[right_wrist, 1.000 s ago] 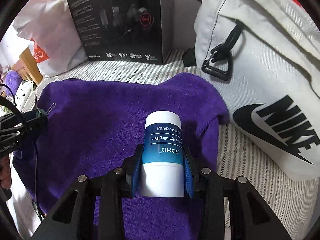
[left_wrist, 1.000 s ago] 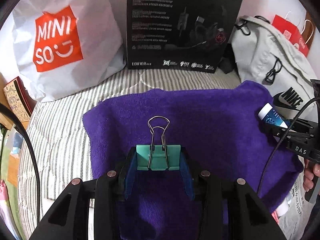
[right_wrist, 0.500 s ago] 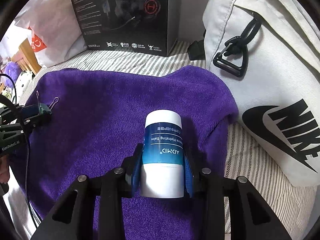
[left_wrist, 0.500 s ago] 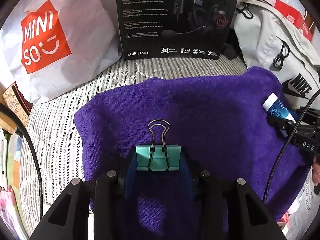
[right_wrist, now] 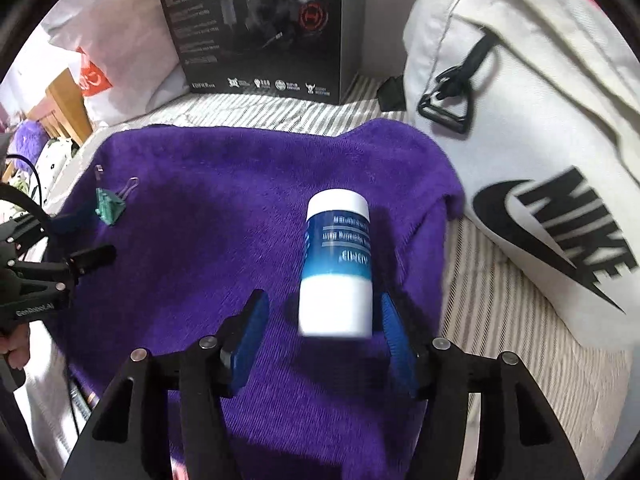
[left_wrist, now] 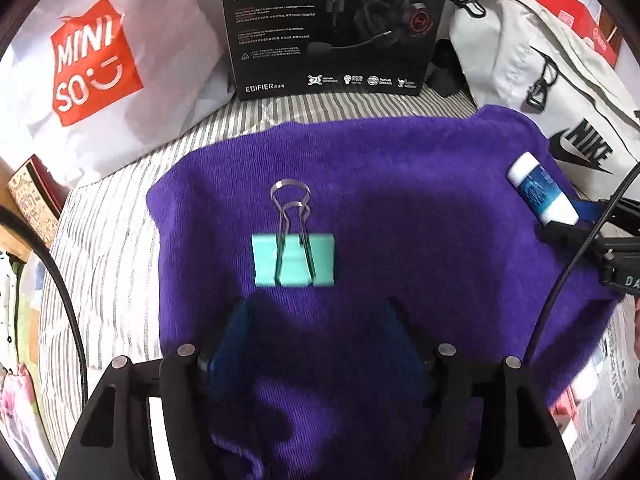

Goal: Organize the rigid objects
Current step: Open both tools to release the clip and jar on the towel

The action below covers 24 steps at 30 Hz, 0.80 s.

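From the left wrist, a white bag (left_wrist: 96, 68) shows "MINISO" in white on an orange-red square, a black box (left_wrist: 336, 28) reads "EDIFIER" along its lower edge, and a pale backpack (left_wrist: 560, 92) carries "NIKE". A mint-green binder clip (left_wrist: 293, 260) with silver wire handles lies flat on the purple towel (left_wrist: 420, 220), just ahead of the left gripper (left_wrist: 316, 320), whose blue-padded jaws are spreading with nothing between them.

From the right wrist, the balm tube (right_wrist: 337, 268), white at both ends with a blue band, shows blurred print ending in "Balm". It lies on the towel between the opening jaws of the right gripper (right_wrist: 326, 320), close to the right pad; whether it touches I cannot tell. The clip (right_wrist: 108, 208) sits at the towel's left edge.
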Motion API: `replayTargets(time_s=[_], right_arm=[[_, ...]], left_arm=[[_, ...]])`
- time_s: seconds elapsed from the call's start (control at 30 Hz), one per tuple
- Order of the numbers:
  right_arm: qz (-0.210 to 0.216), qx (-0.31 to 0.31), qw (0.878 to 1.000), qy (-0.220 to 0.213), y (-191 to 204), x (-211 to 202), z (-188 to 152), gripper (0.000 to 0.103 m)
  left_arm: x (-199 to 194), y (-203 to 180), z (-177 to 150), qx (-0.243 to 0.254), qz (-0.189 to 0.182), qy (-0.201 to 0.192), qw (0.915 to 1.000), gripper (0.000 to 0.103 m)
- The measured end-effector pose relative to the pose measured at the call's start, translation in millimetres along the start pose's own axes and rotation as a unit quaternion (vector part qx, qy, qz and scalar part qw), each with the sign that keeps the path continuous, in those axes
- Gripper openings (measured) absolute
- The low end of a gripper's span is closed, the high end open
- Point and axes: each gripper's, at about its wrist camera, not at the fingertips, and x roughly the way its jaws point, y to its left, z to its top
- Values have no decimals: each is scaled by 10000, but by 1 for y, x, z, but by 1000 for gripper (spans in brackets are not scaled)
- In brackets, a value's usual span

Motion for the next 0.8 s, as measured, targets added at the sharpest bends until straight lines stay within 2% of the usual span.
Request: replayTargets(time_s=[0.27,0.37,0.57,0.63,0.7,0.8], right_arm=[[-23,227,9992,-331,11,-57,-42,61],[-9,251,9986,-457,13,-76,-66,65],[-144,282,9978,-584,13,-91,-117,65],[-135,224,9981,-550,17,-84,-130,63],[-146,191,9983,-526,19,-79,-138,55],[-97,176,9984,-531,21,-71,-148,48]], left_arm=[[-54,-8,-32,-6,-22,-227,9997,66],[-75,-10,-49,-31,-17,-340,9994,66],[-102,-12,-90,-115,-28,-410,9991,66],[-104,-13,-104,-201,-70,-371,9991,66],[-104,-14,-115,-282,-99,-335,9990,66],[-101,-18,-129,-344,-176,-282,9989,66]])
